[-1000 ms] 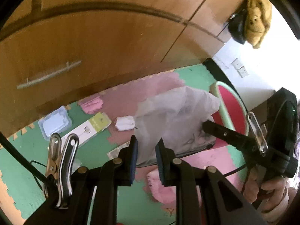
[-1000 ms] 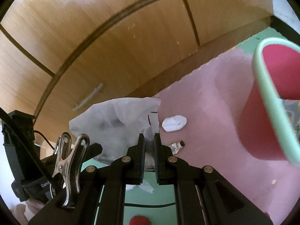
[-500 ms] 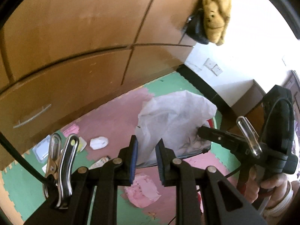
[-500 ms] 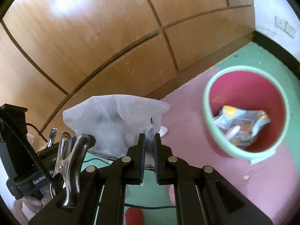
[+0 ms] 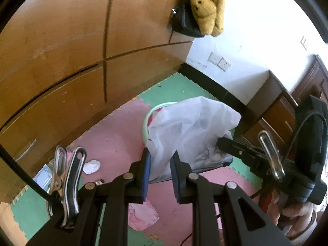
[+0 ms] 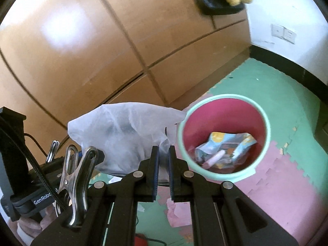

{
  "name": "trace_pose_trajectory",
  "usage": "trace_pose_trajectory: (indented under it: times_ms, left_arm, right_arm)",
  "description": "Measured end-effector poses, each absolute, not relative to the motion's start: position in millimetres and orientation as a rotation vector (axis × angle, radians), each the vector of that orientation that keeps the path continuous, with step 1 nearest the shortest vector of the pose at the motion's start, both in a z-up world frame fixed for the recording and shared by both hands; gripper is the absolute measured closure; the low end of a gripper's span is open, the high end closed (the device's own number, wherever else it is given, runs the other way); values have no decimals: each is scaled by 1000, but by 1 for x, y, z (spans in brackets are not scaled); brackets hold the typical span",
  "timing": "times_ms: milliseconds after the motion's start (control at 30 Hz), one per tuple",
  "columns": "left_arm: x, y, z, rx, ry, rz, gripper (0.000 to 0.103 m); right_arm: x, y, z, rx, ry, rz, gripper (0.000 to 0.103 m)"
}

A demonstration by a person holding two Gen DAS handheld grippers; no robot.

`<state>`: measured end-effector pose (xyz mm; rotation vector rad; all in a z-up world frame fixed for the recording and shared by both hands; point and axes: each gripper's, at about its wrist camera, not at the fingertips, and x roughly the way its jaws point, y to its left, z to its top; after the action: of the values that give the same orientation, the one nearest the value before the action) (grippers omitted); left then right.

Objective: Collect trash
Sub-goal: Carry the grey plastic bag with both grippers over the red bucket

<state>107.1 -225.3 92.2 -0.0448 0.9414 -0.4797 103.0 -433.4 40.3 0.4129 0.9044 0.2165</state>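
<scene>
Leftmost on the floor mat (image 5: 114, 143) lie loose items not yet collected: a crumpled white tissue (image 5: 92, 166) near the wardrobe (image 5: 61, 61) base, a clear plastic tray (image 5: 42, 176) at the mat edge, and a torn pink paper (image 5: 141, 215) just below the left claw (image 5: 160, 170).

The left claw pinches one edge of the white plastic bag (image 5: 190, 131) — its blue pads stand only narrowly apart with the film gathered between them. The right claw (image 6: 163, 164) is pressed together on the opposite edge of the same bag (image 6: 123, 131). Holding the bag at two separated points probably serves to keep its mouth stretched and its contents, dark shapes seen through the film, from spilling.

Both claws point steeply downward and forward, side by side, with the bag hanging clear of the floor between them. In the left wrist view the person's right hand (image 5: 295, 211) wraps the handle of the right unit at the frame's right edge.

To the right stands the bin (image 6: 223, 176), red inside with a pale green rim, upright on the mat. It contains a printed wrapper (image 6: 225, 149) and a pale stick-like item. The bag hangs beside the bin's left rim in the right wrist view — whether it touches the rim cannot be told.
</scene>
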Motion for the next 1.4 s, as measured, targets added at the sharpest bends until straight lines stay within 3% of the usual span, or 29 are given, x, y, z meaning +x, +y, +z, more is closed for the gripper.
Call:
trace_pose_trajectory:
  times_ms: [733, 1400]
  left_arm:
    - [161, -323, -4, -29, 1040, -513, 84]
    - [180, -358, -32, 5, 1052, -520, 84]
  right_arm:
    - [136, -494, -15, 369, 925, 41, 93]
    - [146, -522, -60, 405, 1016, -94, 93]
